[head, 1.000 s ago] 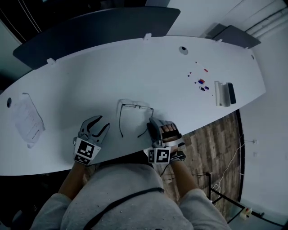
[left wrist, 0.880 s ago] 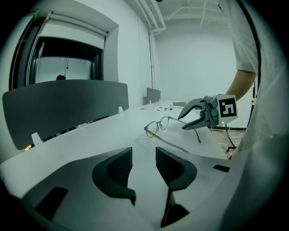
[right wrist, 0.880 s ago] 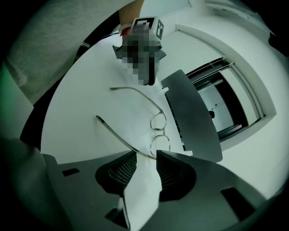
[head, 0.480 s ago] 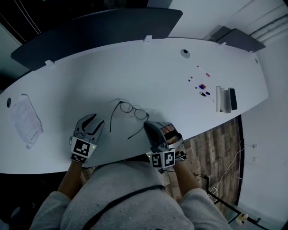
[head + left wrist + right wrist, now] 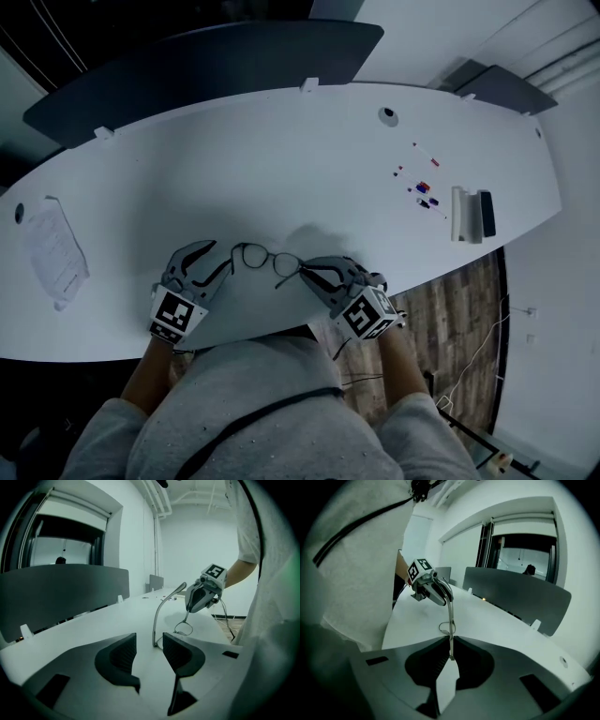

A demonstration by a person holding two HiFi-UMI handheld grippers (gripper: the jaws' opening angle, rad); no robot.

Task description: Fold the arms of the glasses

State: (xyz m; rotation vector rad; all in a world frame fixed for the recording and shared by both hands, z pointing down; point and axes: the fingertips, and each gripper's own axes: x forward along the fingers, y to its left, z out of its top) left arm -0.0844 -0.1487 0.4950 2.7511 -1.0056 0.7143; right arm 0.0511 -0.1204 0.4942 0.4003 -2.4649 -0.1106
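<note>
Between the ribbed dark pads of the right gripper, whose jaws have just been closing, one thin wire temple of the round-lensed glasses is pinched over the smooth white table, the other temple standing between the left gripper's spread jaws, which have just been opening.

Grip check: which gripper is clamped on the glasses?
The right gripper: its jaws, just closed, pinch one glasses arm. The left gripper's, just opened wider, stand apart around the other arm.
</note>
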